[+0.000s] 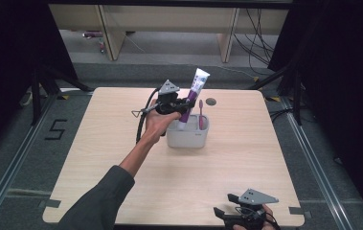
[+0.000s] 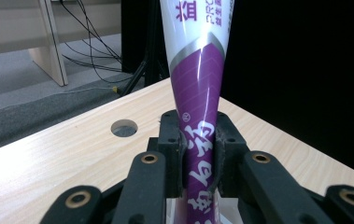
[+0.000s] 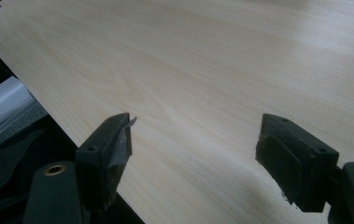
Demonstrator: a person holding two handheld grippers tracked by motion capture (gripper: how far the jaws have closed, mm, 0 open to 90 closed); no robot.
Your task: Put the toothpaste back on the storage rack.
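My left arm stretches out, left gripper (image 1: 185,106) clamping the tube (image 1: 191,98) above the holder (image 1: 188,136); right gripper (image 3: 195,144) gapes, near the table (image 1: 121,139) edge.

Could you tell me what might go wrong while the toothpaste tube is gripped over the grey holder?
The left gripper pinches the toothpaste tube at its soft middle, so it may squeeze or slip. The tube leans beside the pink toothbrush and might knock it. Pushing sideways could tip the grey holder.
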